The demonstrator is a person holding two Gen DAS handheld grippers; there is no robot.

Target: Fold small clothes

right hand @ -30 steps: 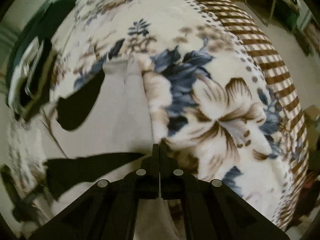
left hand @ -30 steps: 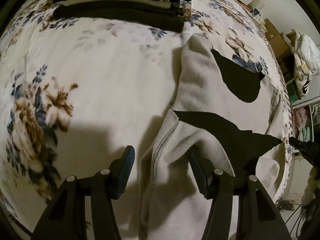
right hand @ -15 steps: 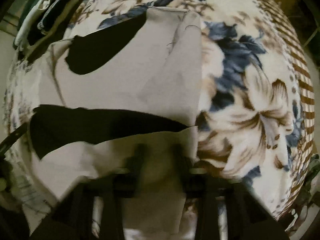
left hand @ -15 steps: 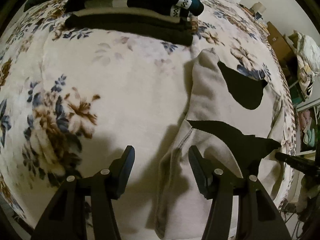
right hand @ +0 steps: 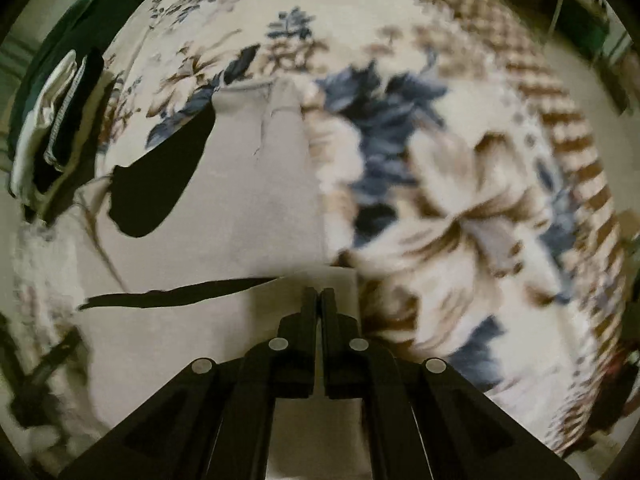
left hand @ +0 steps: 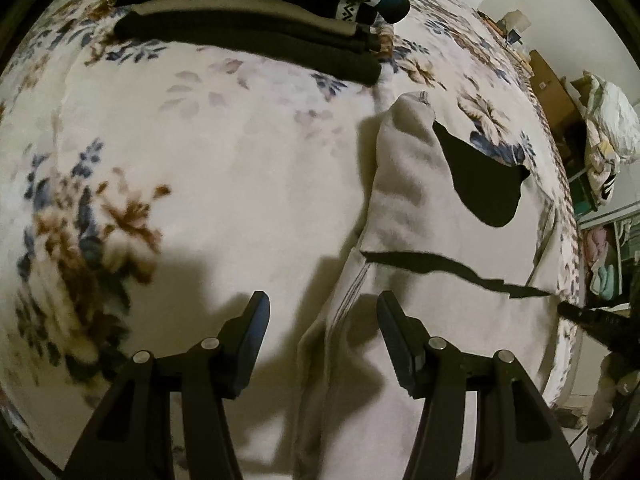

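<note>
With the right gripper [right hand: 319, 294] pinching the grey shirt [left hand: 432, 208] hem, close the wide-open left gripper [left hand: 323, 312] on its edge, then fold flat on the bed [left hand: 200, 180]

Beige garment [left hand: 420, 208] between open hand-held gripper [left hand: 322, 320]

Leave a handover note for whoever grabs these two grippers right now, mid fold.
Left gripper: open, straddling the near edge of the beige garment, not gripping.
Right gripper: shut on the beige garment at its near right edge.
Garment lies on the floral blanket, partly folded, with black patches showing.
Stack of folded clothes sits at the far side.
Left: finish the fold, then likely add it to the stack.
</note>
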